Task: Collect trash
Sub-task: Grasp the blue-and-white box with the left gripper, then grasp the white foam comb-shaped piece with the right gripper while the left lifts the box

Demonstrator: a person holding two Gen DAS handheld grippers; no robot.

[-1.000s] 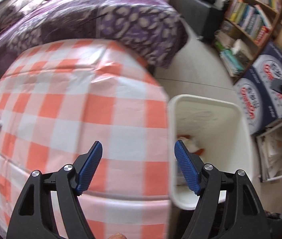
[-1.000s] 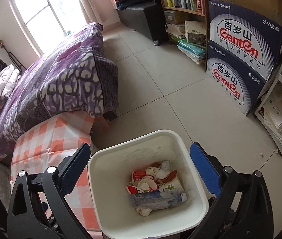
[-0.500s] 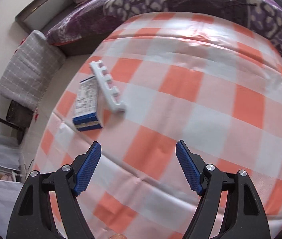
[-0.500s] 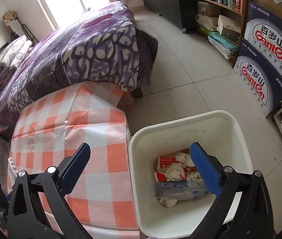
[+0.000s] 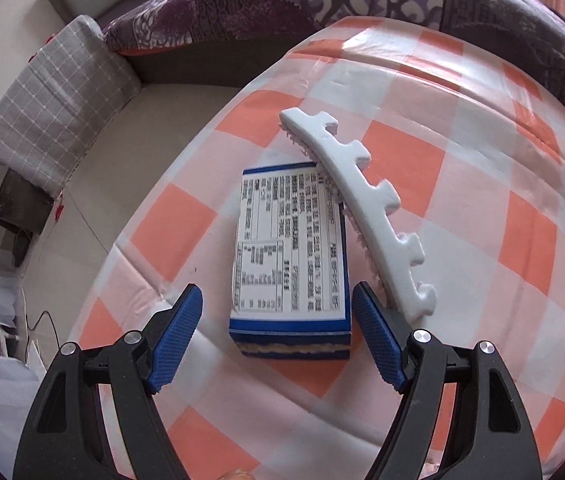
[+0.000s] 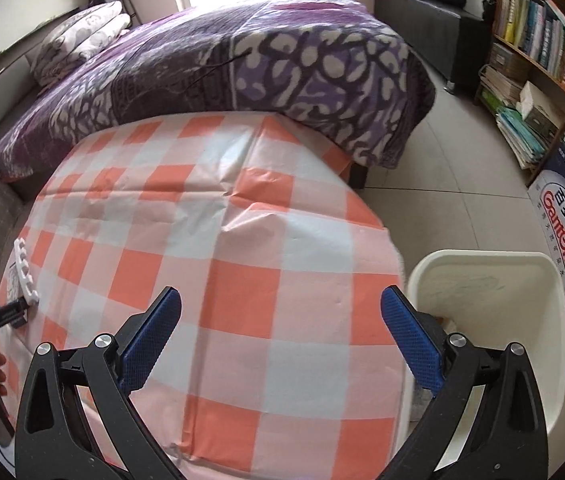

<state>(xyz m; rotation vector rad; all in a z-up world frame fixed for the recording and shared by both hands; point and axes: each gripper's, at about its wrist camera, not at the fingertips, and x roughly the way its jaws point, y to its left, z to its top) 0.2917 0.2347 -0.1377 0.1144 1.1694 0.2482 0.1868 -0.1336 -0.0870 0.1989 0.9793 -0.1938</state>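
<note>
Here, left hand-held gripper (image 5: pixel 276 344) released, pads straddling near end of blue-edged carton (image 5: pixel 290 248) flat on checked table (image 5: pixel 462 208). Probably light, stiff card; take across narrow sides. Beyond, white notched foam strip (image 5: pixel 362 204) leaning on carton, likely featherweight, crushable. Right hand-held gripper (image 6: pixel 280 340) also released, empty.

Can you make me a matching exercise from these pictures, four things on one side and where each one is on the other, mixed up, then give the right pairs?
Things:
1. blue and white box
2. white foam strip
3. white bin
4. purple patterned quilt

Places:
A. on the floor beside the table's right edge
B. on the bed behind the table
C. flat on the checked cloth, ahead of the left gripper's open jaws
D. leaning along the box's right edge

Pairs: 1-C, 2-D, 3-A, 4-B
</note>
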